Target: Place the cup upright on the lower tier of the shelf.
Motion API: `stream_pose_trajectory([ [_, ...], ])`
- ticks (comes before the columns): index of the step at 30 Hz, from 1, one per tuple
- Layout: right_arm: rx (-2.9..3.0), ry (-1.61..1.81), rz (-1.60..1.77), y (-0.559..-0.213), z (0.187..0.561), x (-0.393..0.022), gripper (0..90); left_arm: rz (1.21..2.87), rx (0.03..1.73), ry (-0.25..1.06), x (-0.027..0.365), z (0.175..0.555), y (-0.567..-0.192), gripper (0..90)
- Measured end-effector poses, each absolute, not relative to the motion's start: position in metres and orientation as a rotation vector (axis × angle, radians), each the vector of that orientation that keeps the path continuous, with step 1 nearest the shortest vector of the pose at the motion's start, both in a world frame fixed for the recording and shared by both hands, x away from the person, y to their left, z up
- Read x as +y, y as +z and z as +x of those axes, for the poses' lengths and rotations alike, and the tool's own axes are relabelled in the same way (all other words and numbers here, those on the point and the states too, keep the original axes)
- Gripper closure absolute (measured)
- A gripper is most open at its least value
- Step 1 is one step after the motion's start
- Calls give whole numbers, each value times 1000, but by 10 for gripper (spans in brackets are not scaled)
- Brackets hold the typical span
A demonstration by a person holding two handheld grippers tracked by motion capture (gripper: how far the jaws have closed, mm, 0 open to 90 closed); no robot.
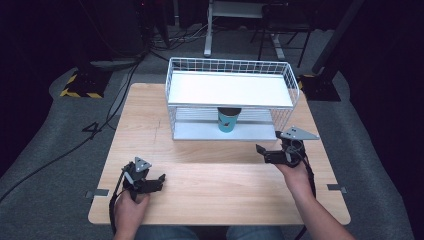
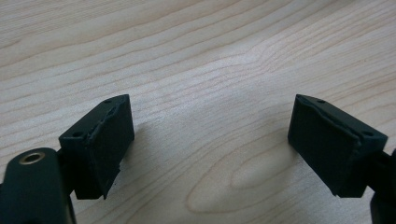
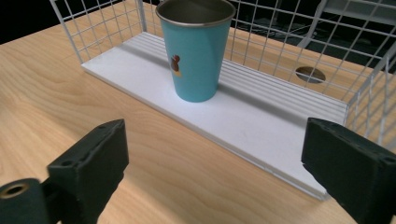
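A teal cup (image 1: 228, 120) with a metal rim and a small printed figure stands upright on the lower shelf of a white wire rack (image 1: 230, 67). In the right gripper view the cup (image 3: 195, 51) is ahead and slightly left of centre, well beyond the jaws. My right gripper (image 1: 264, 154) hovers in front of the rack's right end, pointing left toward the cup; it (image 3: 217, 137) is open with nothing between its fingers. My left gripper (image 1: 158, 181) rests low near the table's front left. It (image 2: 210, 126) is open over bare wood, holding nothing.
The rack's upper shelf (image 1: 227, 89) is a flat white board directly above the cup. Wire mesh walls (image 3: 93, 23) close the rack's sides and back. A round hole (image 3: 310, 73) shows in the tabletop behind the rack. Cables (image 1: 60, 155) and furniture legs lie on the floor.
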State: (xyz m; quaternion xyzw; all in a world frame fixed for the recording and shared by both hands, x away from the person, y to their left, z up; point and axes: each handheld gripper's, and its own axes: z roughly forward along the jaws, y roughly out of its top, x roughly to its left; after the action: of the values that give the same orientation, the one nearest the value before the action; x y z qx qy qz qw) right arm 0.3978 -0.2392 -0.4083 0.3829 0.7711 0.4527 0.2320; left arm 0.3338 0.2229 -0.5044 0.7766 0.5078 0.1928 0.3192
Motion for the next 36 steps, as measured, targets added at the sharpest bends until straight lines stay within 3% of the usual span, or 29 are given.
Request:
stream_pose_trajectory([
  [4,2135,1265,1053,-409,387,-253,156,2041,1336,507,223,334,-504,150],
  [18,2171,1204,1061,-420,351,-291,155,2029,1356,515,221,336,-504,150],
  [36,2207,1134,1179,-478,335,-326,154,2029,1357,515,221,336,-504,150],
])
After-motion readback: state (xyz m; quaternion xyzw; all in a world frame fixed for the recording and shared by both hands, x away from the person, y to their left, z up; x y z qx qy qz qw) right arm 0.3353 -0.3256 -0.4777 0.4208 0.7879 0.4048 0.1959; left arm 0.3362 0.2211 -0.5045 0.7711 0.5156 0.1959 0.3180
